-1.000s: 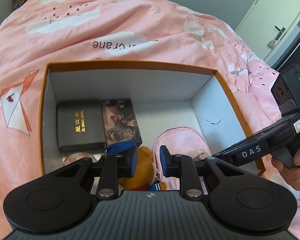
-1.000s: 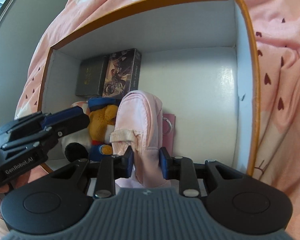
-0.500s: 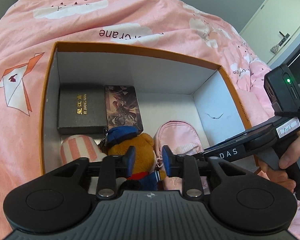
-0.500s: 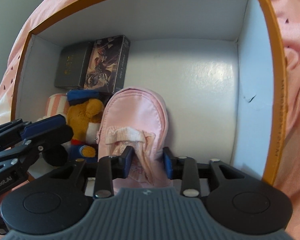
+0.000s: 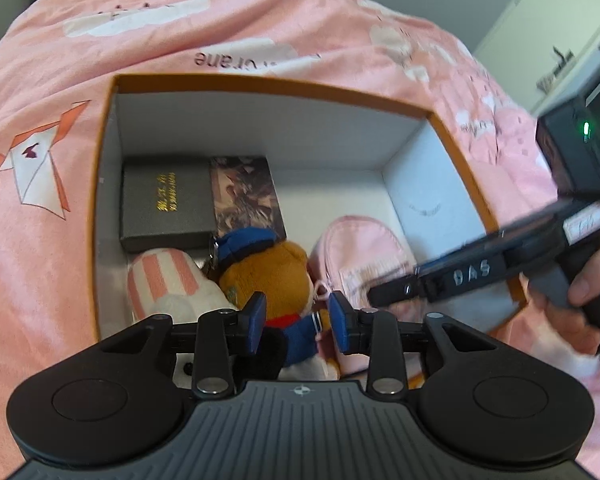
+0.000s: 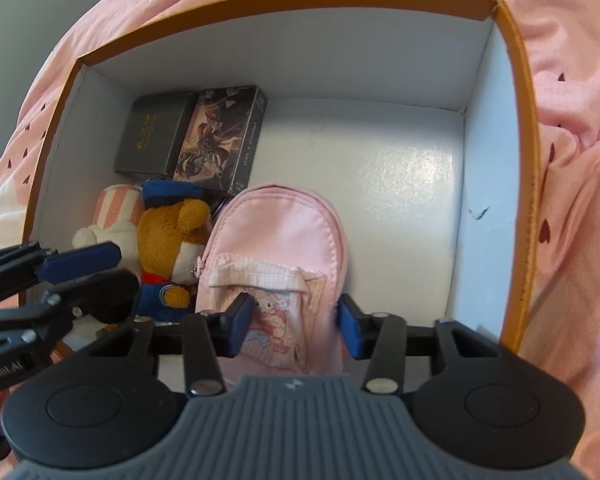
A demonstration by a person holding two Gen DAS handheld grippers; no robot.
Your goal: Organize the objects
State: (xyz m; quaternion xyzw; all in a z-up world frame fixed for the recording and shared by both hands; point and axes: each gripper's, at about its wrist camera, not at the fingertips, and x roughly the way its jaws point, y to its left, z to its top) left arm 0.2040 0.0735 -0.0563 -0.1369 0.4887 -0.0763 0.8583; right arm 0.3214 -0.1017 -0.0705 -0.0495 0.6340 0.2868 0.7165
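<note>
Opening left claw (image 5: 296, 322) and right claw (image 6: 294, 326), pink pouch (image 6: 276, 240) released

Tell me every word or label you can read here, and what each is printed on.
"DAS": side of the right gripper.
"ane", upside down, cut off: pink bedspread.
Gold lettering: black box, too blurred.
Side print: illustrated box, too small.
White label: left gripper, too blurred.

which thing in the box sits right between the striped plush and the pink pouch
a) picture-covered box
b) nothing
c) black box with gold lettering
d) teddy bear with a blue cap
d: the teddy bear lies with the striped plush on one side and the pink pouch on the other.
</note>
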